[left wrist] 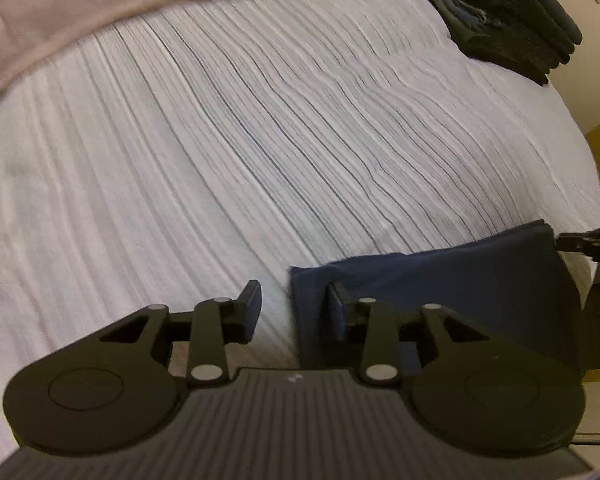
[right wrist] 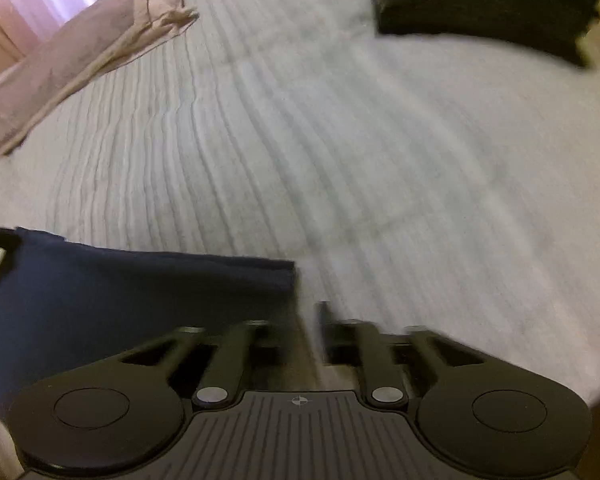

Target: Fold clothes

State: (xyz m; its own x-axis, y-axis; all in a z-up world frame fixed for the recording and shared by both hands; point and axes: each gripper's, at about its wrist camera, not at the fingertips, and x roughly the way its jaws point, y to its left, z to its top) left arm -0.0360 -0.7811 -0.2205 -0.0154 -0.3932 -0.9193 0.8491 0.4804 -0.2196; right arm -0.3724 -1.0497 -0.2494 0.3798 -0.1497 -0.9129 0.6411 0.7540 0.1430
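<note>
the left wrist camera sat low behind the left gripper (left wrist: 294,310) and looked forward across the white bed cover (left wrist: 260,140), very near it. the right wrist camera did the same behind the right gripper (right wrist: 300,328) (its picture was blurry). both saw the blue cloth (left wrist: 460,280), pink blanket (left wrist: 60,20) and dark pile (left wrist: 508,20).

I see a bed (left wrist: 260,140) covered in white cloth, ribbed and matt. The navy garment (left wrist: 460,280) looks like smooth, matt cloth; the pink blanket (right wrist: 60,68) soft and slightly creased. My left hand-held gripper (left wrist: 294,308) is matt black plastic with dull metal rivets.
</note>
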